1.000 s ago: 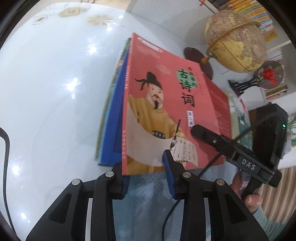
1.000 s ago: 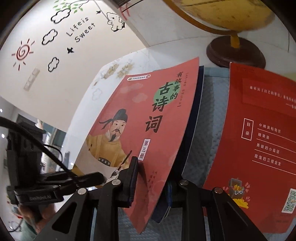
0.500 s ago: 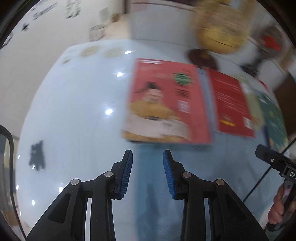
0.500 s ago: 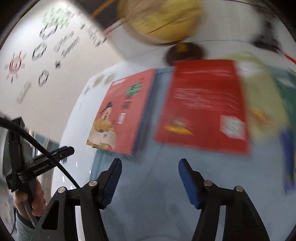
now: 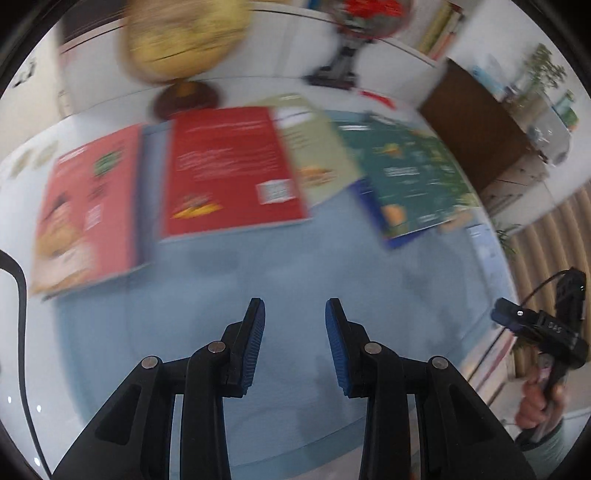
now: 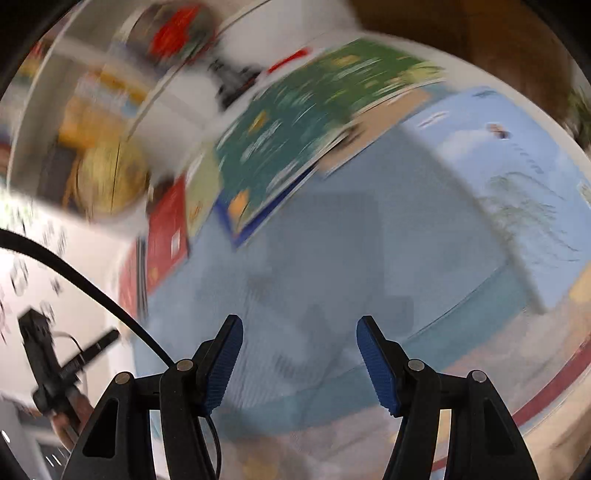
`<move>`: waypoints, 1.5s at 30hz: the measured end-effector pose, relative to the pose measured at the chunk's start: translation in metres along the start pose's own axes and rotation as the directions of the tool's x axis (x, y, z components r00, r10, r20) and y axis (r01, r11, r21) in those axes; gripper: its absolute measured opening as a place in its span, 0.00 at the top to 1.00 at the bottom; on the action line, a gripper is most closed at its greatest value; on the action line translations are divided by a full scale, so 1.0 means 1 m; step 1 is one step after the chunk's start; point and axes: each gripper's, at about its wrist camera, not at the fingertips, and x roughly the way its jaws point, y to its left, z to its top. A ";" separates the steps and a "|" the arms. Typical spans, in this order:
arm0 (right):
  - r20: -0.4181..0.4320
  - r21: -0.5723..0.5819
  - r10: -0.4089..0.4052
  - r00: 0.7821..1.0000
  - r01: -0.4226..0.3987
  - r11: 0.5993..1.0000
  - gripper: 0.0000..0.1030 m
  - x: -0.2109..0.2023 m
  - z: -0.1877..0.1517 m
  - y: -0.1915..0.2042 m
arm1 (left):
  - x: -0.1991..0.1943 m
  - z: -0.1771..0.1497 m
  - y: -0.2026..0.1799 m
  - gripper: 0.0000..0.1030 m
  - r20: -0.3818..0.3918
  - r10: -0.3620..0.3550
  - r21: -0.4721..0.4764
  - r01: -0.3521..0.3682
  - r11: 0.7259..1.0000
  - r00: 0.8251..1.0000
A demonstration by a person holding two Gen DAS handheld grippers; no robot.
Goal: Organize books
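Several books lie in a blurred row on the blue mat (image 5: 295,266): a pink-red poetry book (image 5: 85,206) on a blue one at the left, then a red book (image 5: 229,170), a beige book (image 5: 317,151) and a green book (image 5: 413,173). My left gripper (image 5: 295,314) hovers over bare mat in front of them, open and empty. In the right wrist view the green book (image 6: 295,147) and a pale blue book (image 6: 498,184) lie ahead of my right gripper (image 6: 299,328), which is open wider with nothing between its fingers. A hand holds that gripper (image 5: 517,321) at the far right.
A yellow globe (image 5: 181,40) on a dark wooden base stands behind the books, with a red ornament on a black stand (image 5: 354,22) beside it. A brown cabinet (image 5: 469,118) and bookshelves line the back right. The other hand-held gripper (image 6: 74,354) shows at lower left.
Both grippers have come off the pink-red book stack, which now lies flat at the left. Both hands pulled back and swung right along the row. The right jaws opened wide.
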 end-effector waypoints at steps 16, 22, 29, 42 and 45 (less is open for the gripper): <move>-0.202 -0.427 -0.070 0.977 -0.023 0.904 0.37 0.084 0.181 0.008 | 0.151 0.105 -0.104 0.70 -0.067 0.138 -0.169 -0.147 0.975 0.988; -0.159 -0.513 -0.100 0.982 0.004 0.858 0.40 0.123 0.208 0.027 | 0.170 0.112 -0.105 0.68 -0.055 0.112 -0.179 -0.120 0.976 0.992; -0.135 -0.548 -0.088 0.987 -0.001 0.836 0.67 0.132 0.209 0.032 | 0.170 0.107 -0.119 0.66 -0.065 0.098 -0.142 -0.106 0.984 0.993; -0.225 -0.504 -0.121 0.967 -0.009 0.864 0.66 0.082 0.097 -0.007 | 0.130 -0.018 -0.149 0.66 -0.176 0.095 0.042 -0.089 0.995 0.980; -0.254 -0.434 -0.118 0.960 -0.004 0.901 0.66 0.073 0.071 -0.026 | 0.119 -0.044 -0.148 0.64 -0.177 0.073 0.051 -0.065 0.997 0.981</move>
